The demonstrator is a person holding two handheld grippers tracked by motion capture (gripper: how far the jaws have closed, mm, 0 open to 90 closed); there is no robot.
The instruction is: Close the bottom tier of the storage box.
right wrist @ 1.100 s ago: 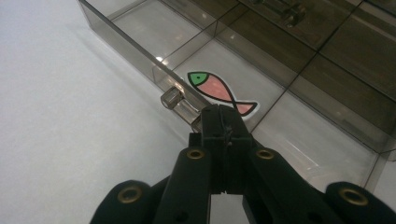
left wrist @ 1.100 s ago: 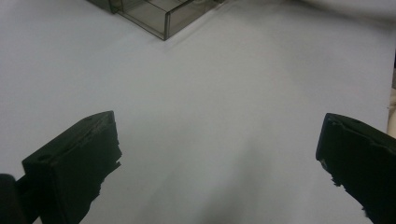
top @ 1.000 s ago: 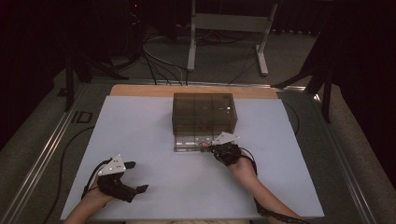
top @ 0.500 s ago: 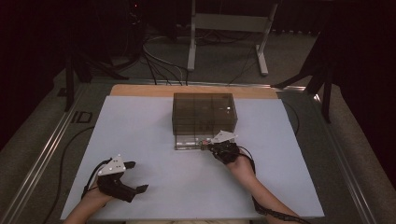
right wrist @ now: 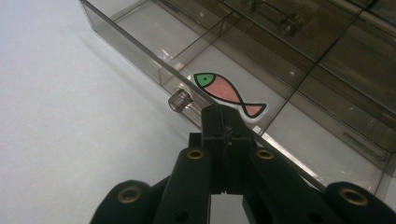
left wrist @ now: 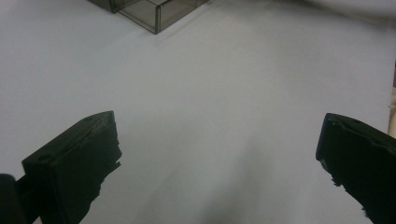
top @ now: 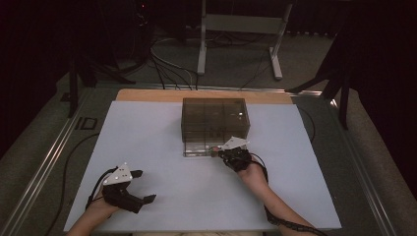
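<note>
My right gripper (right wrist: 223, 122) is closed, its jaws pressed together at the front rim of the pulled-out smoky transparent plastic drawer (right wrist: 140, 49), just beside its small round knob (right wrist: 180, 100). Its own view shows a pink, green-headed fish sticker (right wrist: 227, 93) lying inside. My left gripper (top: 139, 187) rests wide open, holding nothing, on the white table (top: 152, 132), well apart from the drawer cabinet (top: 215, 118).

The right tool (right wrist: 223, 122), jaws closed, sits at the open drawer's front wall (right wrist: 140, 51), near the fish sticker (right wrist: 226, 93).
</note>
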